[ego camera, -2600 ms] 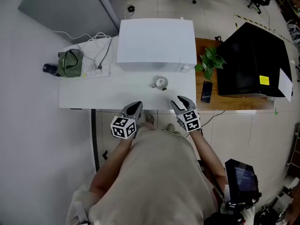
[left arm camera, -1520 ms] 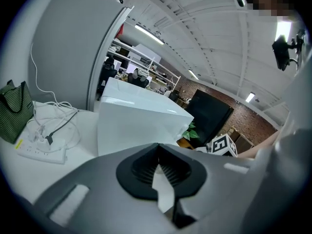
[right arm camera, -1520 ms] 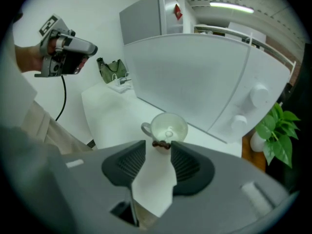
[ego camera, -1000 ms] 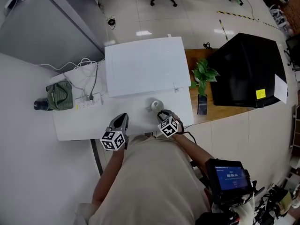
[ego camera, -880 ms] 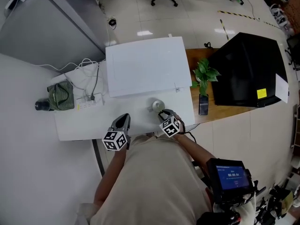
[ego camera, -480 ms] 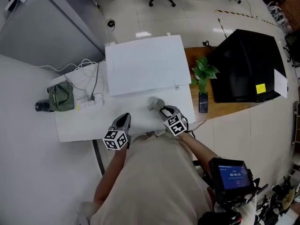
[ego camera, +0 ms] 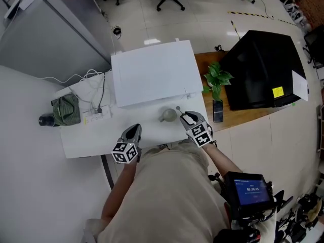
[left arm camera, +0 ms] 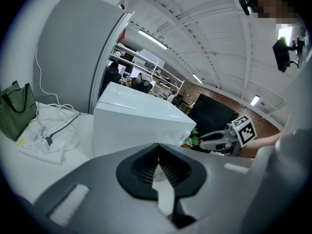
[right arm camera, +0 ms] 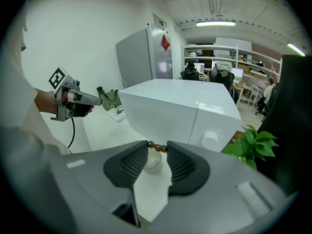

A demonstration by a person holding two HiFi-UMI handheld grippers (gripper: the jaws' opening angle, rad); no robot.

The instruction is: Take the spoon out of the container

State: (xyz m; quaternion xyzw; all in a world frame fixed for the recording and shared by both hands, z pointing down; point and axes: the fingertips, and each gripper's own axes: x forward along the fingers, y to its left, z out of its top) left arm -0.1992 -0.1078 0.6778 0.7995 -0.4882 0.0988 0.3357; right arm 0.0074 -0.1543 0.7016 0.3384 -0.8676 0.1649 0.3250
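A small pale container (ego camera: 168, 115) stands on the white table (ego camera: 91, 135) in front of a big white box. My right gripper (ego camera: 188, 117) is just right of it, shut on the spoon (ego camera: 178, 110). In the right gripper view the spoon's brown beaded handle (right arm camera: 157, 146) lies crosswise between the tips of the right gripper (right arm camera: 157, 150), with the container (right arm camera: 152, 162) beyond and below. The spoon looks free of the container. My left gripper (ego camera: 135, 129) hovers at the table's near edge, left of the container; in its own view the left gripper (left arm camera: 157, 150) is shut on nothing.
The white box (ego camera: 152, 72) fills the table's far half. A green bag (ego camera: 66, 109), a dark bottle (ego camera: 45, 119), a power strip (ego camera: 97, 116) and cables lie at the left. On the wooden desk (ego camera: 238, 114) at the right are a plant (ego camera: 215, 79), a phone (ego camera: 217, 110) and a black case (ego camera: 263, 67).
My right gripper has moved from beside the container out to its right, carrying the spoon with it. The left gripper has stayed at the table's near edge.
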